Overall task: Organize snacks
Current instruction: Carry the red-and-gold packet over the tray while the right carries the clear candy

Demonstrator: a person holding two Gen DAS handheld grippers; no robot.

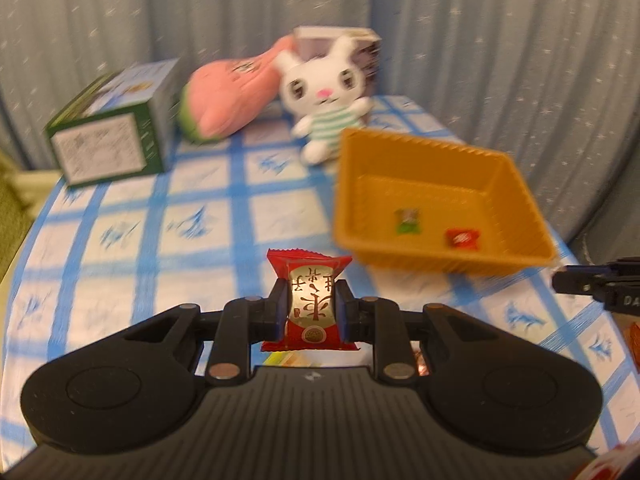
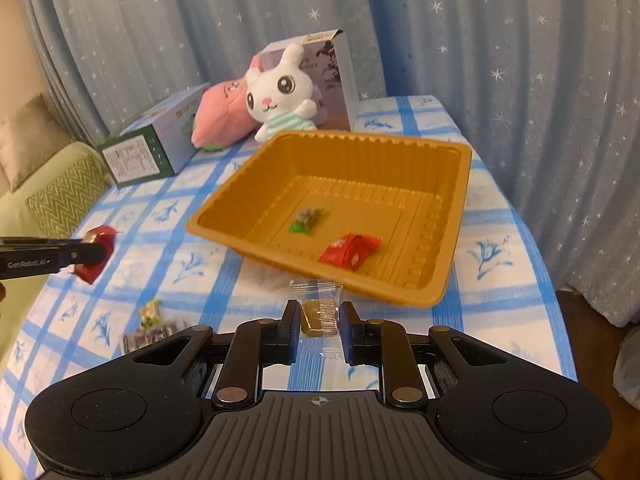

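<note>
On the left side, the left gripper (image 1: pixel 308 308) is clamped on a red snack packet (image 1: pixel 310 300), which it holds upright in the air above the checked worktop (image 1: pixel 160 216), well to the left of the orange tray (image 2: pixel 452 216). The pads press only the middle of the packet, and its sealed ends stick out above and below, so I think it could turn or slip out if the hand swings fast; then it would fall on the worktop beside the tray and not inside. A little to the right and lower, two or three loose snacks (image 2: pixel 150 312) lie on the cloth near this gripper, and a low pass could push them away. Next, the right gripper (image 2: pixel 319 316) is closed on a small golden bar in a clear wrapper (image 2: pixel 318 312), just in front of the near wall of the tray. The clear film looks smooth and thin, so the hold may be weak. The tray seems light, and its near edge is very close, so a gripper that comes in too low could hit the rim and shift it. Inside it, a green sweet (image 2: pixel 306 220) and a red packet (image 2: pixel 350 250) already lie on the floor.
</note>
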